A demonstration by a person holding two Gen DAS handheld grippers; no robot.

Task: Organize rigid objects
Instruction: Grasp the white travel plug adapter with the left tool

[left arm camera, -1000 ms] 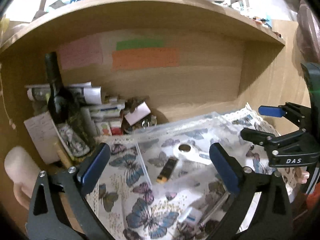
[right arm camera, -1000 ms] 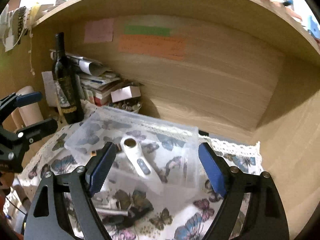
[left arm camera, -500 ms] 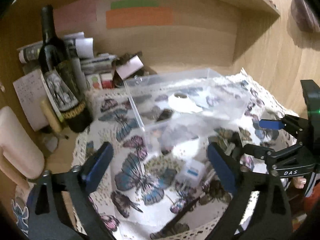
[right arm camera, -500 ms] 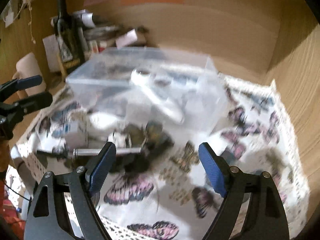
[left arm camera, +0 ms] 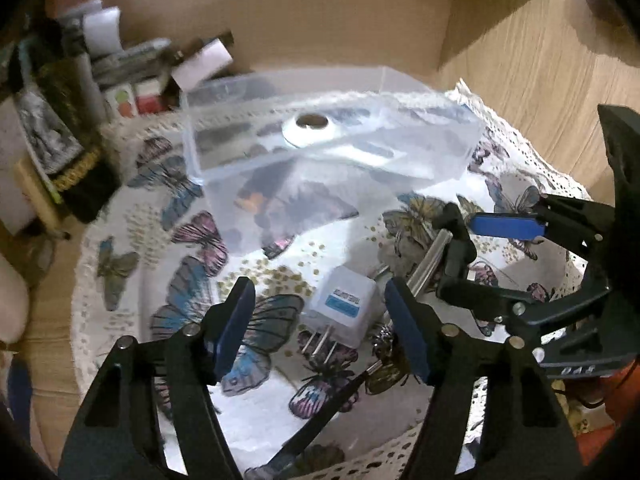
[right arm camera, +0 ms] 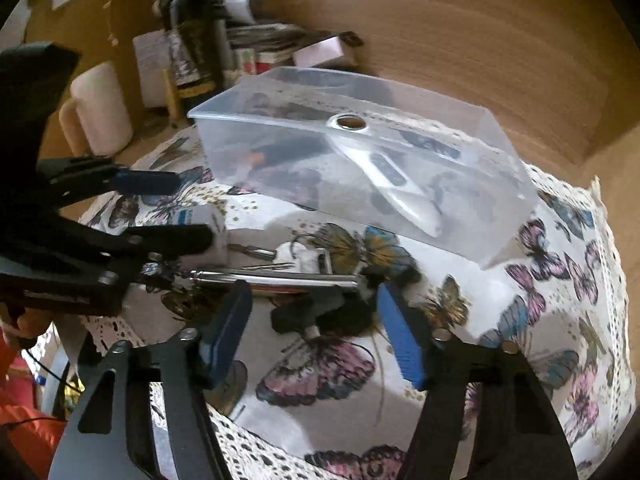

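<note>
A clear plastic box (left arm camera: 328, 148) (right arm camera: 360, 152) stands on the butterfly cloth and holds a white remote-like tool (right arm camera: 384, 172) and a dark item with an orange spot (right arm camera: 280, 152). In front of it lie a white plug adapter (left arm camera: 344, 308), a metal rod (right arm camera: 272, 276) (left arm camera: 428, 264) and a black piece (right arm camera: 328, 312). My left gripper (left arm camera: 320, 328) is open, low over the cloth, its jaws either side of the adapter. My right gripper (right arm camera: 314, 328) is open, its jaws either side of the black piece and just before the rod.
A dark wine bottle (right arm camera: 192, 44), stacked papers and small boxes (left arm camera: 132, 80) crowd the back left of the wooden alcove. A cream cylinder (right arm camera: 100, 112) stands at the left. The cloth's lace edge (right arm camera: 280, 452) hangs at the front.
Both grippers have dropped and tilted down from facing the alcove wall to close over the loose items on the cloth in front of the box. Both stay open.
</note>
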